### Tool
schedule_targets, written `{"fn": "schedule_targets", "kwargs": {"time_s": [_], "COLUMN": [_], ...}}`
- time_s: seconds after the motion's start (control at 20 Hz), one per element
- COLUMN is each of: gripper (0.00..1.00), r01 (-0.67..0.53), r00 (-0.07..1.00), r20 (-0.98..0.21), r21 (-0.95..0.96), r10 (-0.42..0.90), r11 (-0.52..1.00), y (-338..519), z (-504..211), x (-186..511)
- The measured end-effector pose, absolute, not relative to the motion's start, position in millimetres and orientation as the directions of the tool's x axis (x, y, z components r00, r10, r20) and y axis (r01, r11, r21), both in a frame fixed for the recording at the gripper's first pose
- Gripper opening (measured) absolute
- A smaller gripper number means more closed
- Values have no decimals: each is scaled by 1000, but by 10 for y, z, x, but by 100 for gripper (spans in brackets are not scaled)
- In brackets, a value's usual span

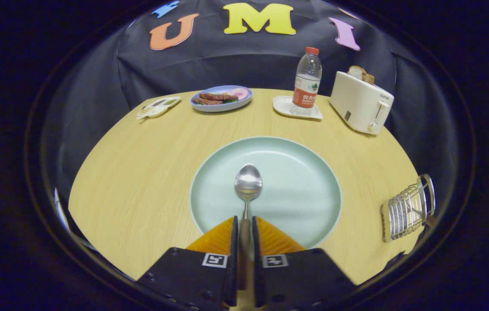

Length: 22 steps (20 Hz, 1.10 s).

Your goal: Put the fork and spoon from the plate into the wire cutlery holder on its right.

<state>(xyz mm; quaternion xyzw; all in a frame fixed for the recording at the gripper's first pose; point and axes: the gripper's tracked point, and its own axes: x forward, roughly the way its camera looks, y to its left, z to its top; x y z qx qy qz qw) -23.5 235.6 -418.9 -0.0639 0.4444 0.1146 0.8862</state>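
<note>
- The tongs (244, 233) are clamped on the brown handle of a silver metal spoon (248, 183); both fingers press against the handle from either side, with only the narrow handle between them.
- The spoon runs straight ahead from the tongs. Its shiny oval bowl sits just beyond the fingertips, facing up, over the middle of the plate.
- Whether the spoon bowl rests on the plate or is lifted slightly clear of it cannot be told from this angle.
- The large round pale-green plate (305, 172) lies on the light wooden round surface (141, 172), directly ahead of and partly under the tongs. Apart from the spoon, the plate's visible face is bare.
- The silver wire cutlery holder (406, 209) stands on the surface to the right of the plate, near the surface's edge and well apart from the tongs. Its contents are too distorted to make out.
- Far side of the surface, beyond the plate:
  - a clear plastic water bottle with a red cap and red label (307, 82), upright on a small white square dish (283, 108);
  - a cream-white toaster (359, 103) to the right of the bottle, with a slice of bread (360, 72) standing up out of its slot;
  - a pale-blue oval dish holding food (221, 98) to the left of the bottle;
  - a small white flat packet (158, 107) just left of that dish.
</note>
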Motion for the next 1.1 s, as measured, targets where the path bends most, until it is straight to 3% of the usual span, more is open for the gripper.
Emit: {"fn": "schedule_targets", "kwargs": {"time_s": [0.05,0.15,0.2,0.55,1.1], "gripper": [11,10,2,1,1], "r01": [-253,-246,-243,-224,-222], "r00": [575,564,552,480,346], "r20": [-806,-814,-823,-863,-925], "r21": [-7,-2,-4,50,82], "r10": [144,142,134,155,158], "r11": [967,969,970,973,971], "y": [2349,2346,2326,2187,1208], "z": [-4197,-4184,-4202,-3888,-2644], "x": [-234,-234,-245,-194,-176]}}
